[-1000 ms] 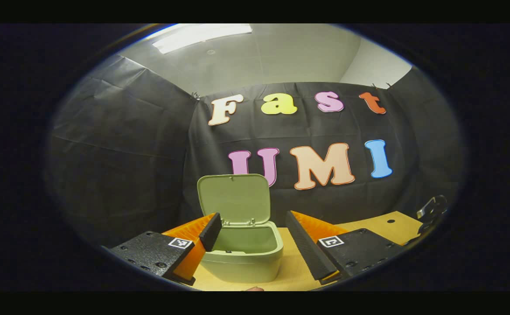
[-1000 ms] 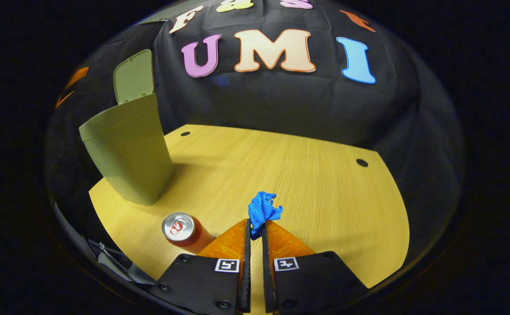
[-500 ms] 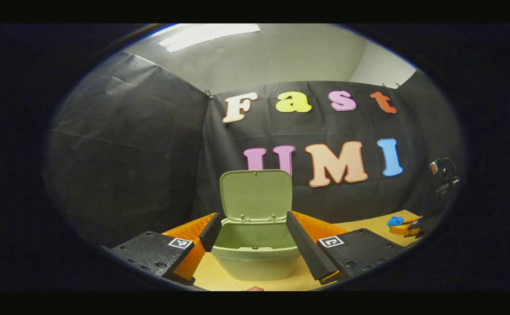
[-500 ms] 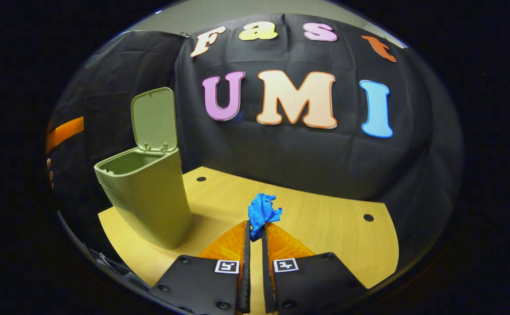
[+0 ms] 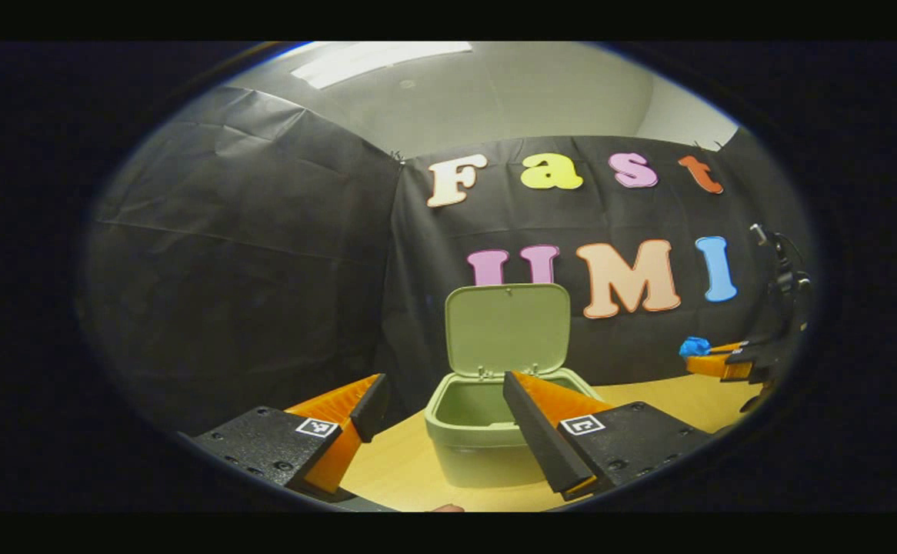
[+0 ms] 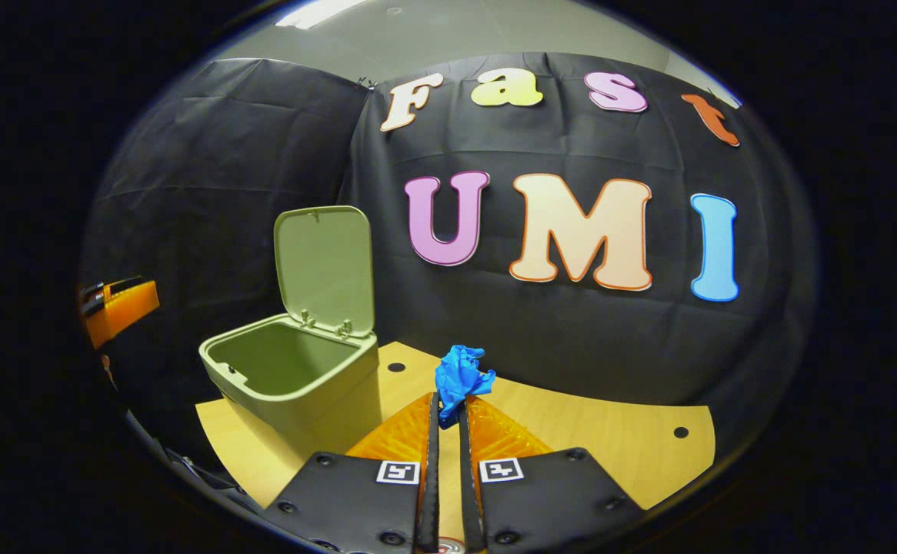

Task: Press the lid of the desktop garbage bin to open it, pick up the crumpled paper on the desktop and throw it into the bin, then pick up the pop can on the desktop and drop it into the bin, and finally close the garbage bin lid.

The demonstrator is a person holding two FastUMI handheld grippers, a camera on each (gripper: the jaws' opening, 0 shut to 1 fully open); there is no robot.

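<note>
The green desktop bin stands on the wooden table with its lid swung upright and its inside bare. My right gripper is shut on the blue crumpled paper, held in the air to the right of the bin's mouth. In the left gripper view that paper shows at the far right in the right gripper. My left gripper hangs open with nothing between its fingers, just in front of the bin.
The wooden table has small round holes near its back edge. Black cloth walls close off the back and left. The left gripper shows at the far left edge of the right gripper view.
My right gripper has risen with the blue paper and moved toward the bin; the pop can has dropped out of its view. My left gripper has drifted left, so the bin sits further right.
</note>
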